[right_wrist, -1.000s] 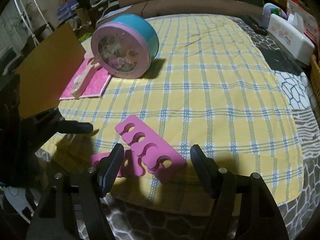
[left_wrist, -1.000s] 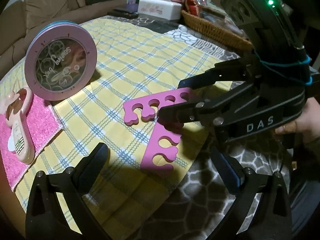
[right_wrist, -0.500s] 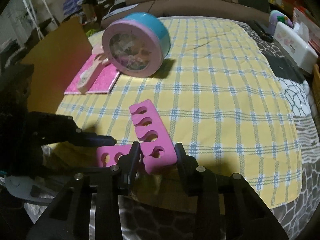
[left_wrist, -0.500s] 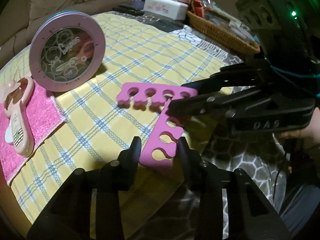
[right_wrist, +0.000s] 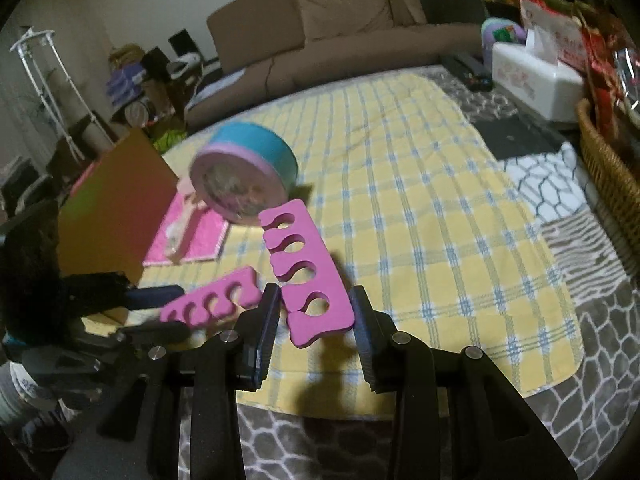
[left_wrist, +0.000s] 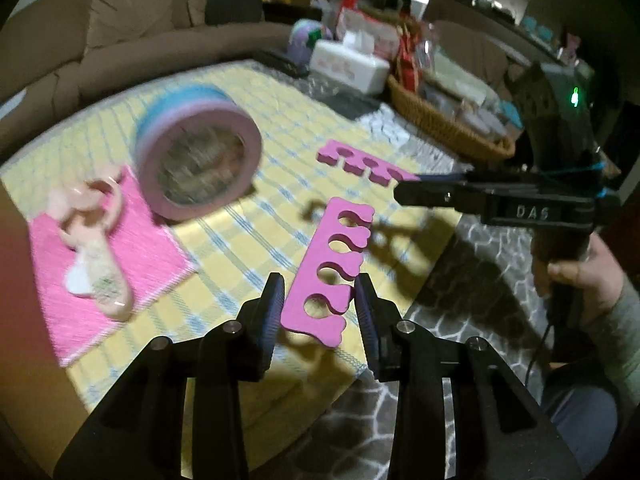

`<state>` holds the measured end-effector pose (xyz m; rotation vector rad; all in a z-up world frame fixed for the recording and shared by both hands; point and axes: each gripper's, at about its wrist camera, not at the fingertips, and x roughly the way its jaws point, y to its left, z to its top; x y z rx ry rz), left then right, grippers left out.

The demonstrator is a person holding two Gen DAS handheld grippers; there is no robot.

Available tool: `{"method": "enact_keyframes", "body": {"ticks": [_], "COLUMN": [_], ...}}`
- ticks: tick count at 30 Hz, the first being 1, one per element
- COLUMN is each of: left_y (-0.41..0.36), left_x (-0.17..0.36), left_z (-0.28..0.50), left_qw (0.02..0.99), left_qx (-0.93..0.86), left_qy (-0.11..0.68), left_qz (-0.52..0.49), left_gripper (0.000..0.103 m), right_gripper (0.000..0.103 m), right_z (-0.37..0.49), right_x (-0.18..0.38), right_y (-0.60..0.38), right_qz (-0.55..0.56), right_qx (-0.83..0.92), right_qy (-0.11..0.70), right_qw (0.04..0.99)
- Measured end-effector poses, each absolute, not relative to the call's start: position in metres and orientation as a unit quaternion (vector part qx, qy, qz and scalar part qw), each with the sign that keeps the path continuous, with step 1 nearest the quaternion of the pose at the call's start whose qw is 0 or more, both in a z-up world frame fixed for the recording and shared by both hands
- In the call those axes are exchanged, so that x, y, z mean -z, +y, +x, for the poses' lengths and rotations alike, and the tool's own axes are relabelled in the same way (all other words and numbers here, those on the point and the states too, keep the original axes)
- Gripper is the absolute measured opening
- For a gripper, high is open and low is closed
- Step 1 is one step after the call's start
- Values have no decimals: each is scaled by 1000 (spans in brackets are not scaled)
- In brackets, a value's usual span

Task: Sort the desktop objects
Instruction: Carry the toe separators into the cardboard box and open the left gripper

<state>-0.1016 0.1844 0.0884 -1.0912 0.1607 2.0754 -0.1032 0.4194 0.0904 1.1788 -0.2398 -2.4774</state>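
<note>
Two flat pink foam toe separators with scalloped slots: one (left_wrist: 326, 270) clamped by its near end between the left fingers (left_wrist: 272, 308), the other (right_wrist: 306, 268) likewise between the right fingers (right_wrist: 266, 320), both lifted

This is a home living room. A long brown sofa (right_wrist: 328, 20) with loose cushions curves along the top of both views behind a low table under a yellow checked cloth (right_wrist: 420, 200). At the upper right sit a white tissue box (left_wrist: 350, 66) and a wicker basket (left_wrist: 440, 124) crammed with packets, and at the far left of the right wrist view household clutter crowds around a white wire stand (right_wrist: 40, 68).
</note>
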Motion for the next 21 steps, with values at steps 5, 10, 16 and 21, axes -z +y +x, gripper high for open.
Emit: {"method": "enact_keyframes", "body": {"ticks": [5, 10, 16, 21], "left_y": [144, 86, 10, -51], "left_x": [-143, -185, -205, -199], "left_z": [-98, -94, -94, -95], "left_qw": [372, 337, 276, 226], "left_qx": [-839, -862, -886, -894], "left_qy": [56, 47, 39, 35], "left_qz": [-394, -376, -371, -385], "left_gripper": [33, 34, 34, 34], "right_gripper": [36, 36, 36, 36], "right_z": [-98, -94, -92, -94], "right_x": [-120, -154, -195, -204], "right_y": [397, 348, 267, 197], "right_qz": [399, 382, 364, 366], "right_qx": [890, 890, 883, 869], "right_qy": [-76, -56, -31, -17], "right_qw": [209, 243, 294, 333]}}
